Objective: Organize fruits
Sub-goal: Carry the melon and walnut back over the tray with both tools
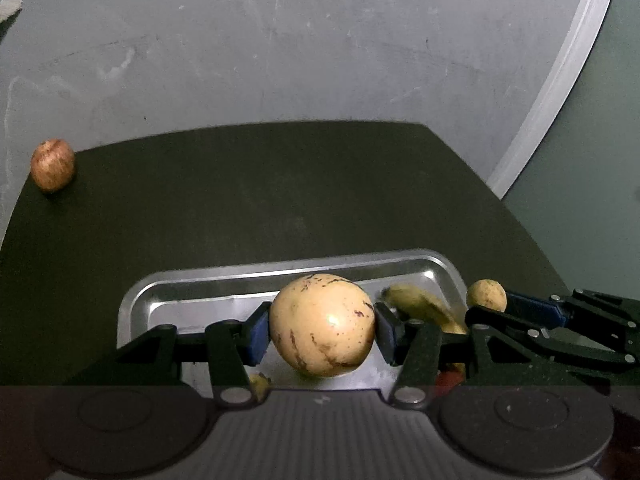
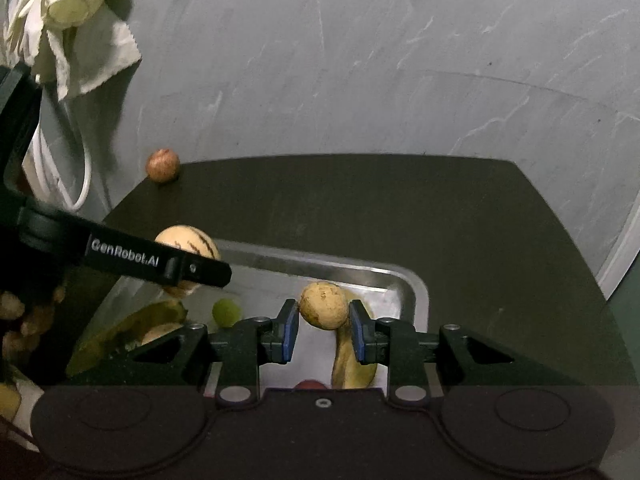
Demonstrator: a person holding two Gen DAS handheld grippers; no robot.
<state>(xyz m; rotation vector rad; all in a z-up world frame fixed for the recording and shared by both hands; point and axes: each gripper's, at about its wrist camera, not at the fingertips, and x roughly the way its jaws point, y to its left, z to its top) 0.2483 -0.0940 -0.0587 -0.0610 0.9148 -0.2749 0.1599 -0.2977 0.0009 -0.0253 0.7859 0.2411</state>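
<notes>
My left gripper (image 1: 322,330) is shut on a large pale yellow fruit with purple streaks (image 1: 320,320), held just above a metal tray (image 1: 138,300). My right gripper (image 2: 324,322) is shut on a small tan round fruit (image 2: 325,305) over the tray's right end (image 2: 416,292). Under it lies a banana (image 2: 354,366). In the tray I also see a small green fruit (image 2: 226,312), a banana-like piece (image 2: 132,328) and a red fruit (image 2: 309,384), partly hidden. A red-streaked apple (image 1: 52,165) sits alone at the table's far left corner.
The tray rests at the near edge of a dark tabletop (image 1: 280,192) against a grey wall (image 1: 300,40). A pale cloth (image 2: 68,12) and a white cable (image 2: 82,184) hang at the left. More brownish things (image 2: 16,312) are blurred at the lower left.
</notes>
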